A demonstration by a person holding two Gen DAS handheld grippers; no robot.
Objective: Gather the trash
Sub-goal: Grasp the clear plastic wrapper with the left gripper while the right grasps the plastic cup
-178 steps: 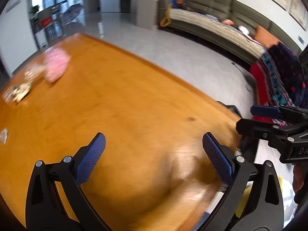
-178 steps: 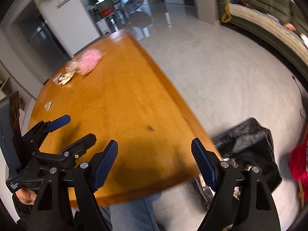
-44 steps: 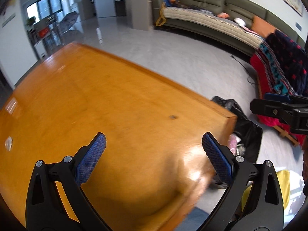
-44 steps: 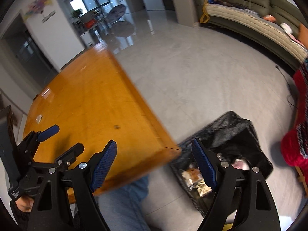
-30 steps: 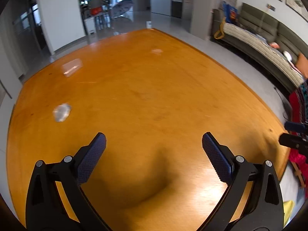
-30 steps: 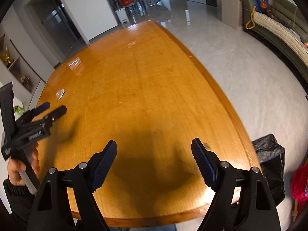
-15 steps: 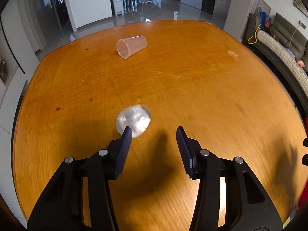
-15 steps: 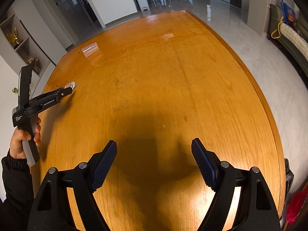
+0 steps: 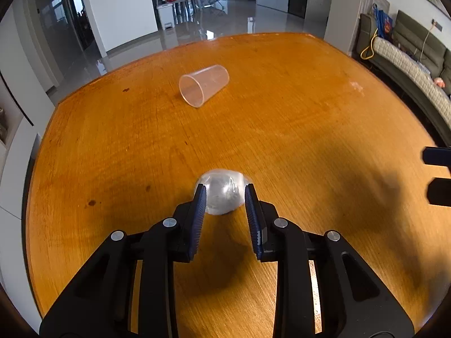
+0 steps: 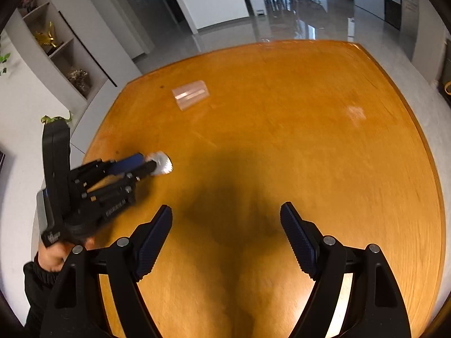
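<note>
A crumpled clear plastic wad (image 9: 222, 194) lies on the orange wooden table (image 9: 282, 126). My left gripper (image 9: 225, 190) is closing around it, a pad pressed against each side. The right wrist view shows the same grip, with the left gripper (image 10: 149, 164) at the table's left edge and the wad (image 10: 161, 163) at its tips. A clear plastic cup (image 9: 204, 84) lies on its side farther back, also seen as the cup (image 10: 190, 95). My right gripper (image 10: 226, 208) hangs open over the near middle of the table, holding nothing; it shows as the right gripper (image 9: 438, 174) at the frame's right edge.
A small pale scrap or glare patch (image 10: 356, 114) sits on the table's far right. A sofa (image 9: 408, 64) runs along the right wall. Wall shelves (image 10: 70, 64) stand beyond the table's left edge. A hand in a dark sleeve (image 10: 48, 256) holds the left gripper.
The left gripper came up to the plastic wad and its jaws narrowed from wide apart onto it. The right gripper swung over the table, away from the black trash bag.
</note>
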